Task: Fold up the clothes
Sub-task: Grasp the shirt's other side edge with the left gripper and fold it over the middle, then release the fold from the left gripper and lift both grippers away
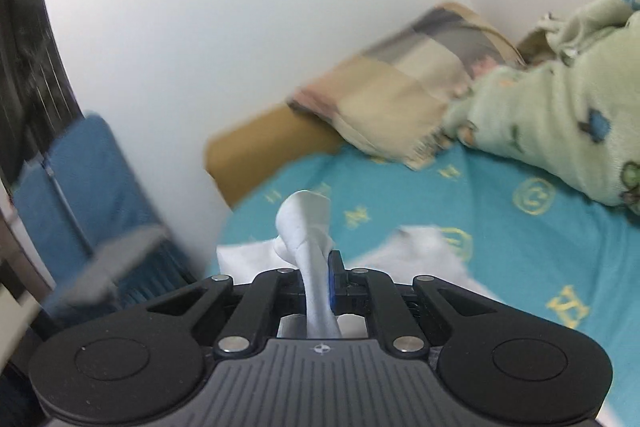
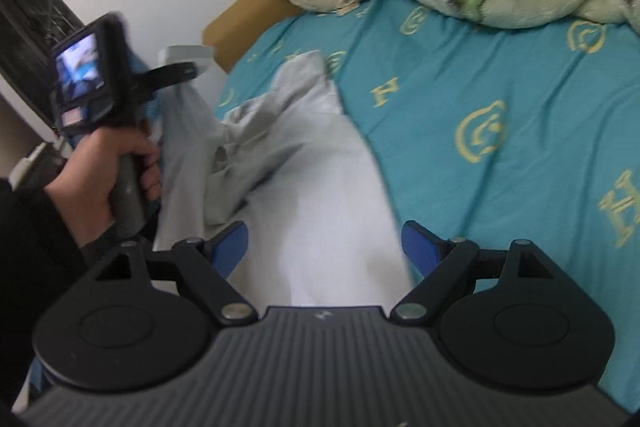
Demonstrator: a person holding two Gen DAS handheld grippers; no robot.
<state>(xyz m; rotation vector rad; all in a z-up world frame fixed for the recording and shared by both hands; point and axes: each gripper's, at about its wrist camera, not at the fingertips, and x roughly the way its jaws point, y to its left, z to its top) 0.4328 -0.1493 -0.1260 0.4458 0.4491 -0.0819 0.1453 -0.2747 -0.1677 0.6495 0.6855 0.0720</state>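
The left gripper (image 1: 320, 283) pinches a bunched bit of the white cloth (image 2: 320, 187), which lies on the blue bed (image 2: 500, 87). The right gripper (image 2: 325, 247) hangs wide open above it. The cloth looks soft and floppy, so grab a corner.

Two wrist views aimed forward across the bed (image 2: 500, 75)

The bed is seen low and close from the left wrist, from higher at the right; the teal sheet (image 1: 500, 235), green blanket (image 1: 568, 99) and headboard (image 2: 244, 15) are shared.

Soft even light, motion blur, fisheye-curved edges
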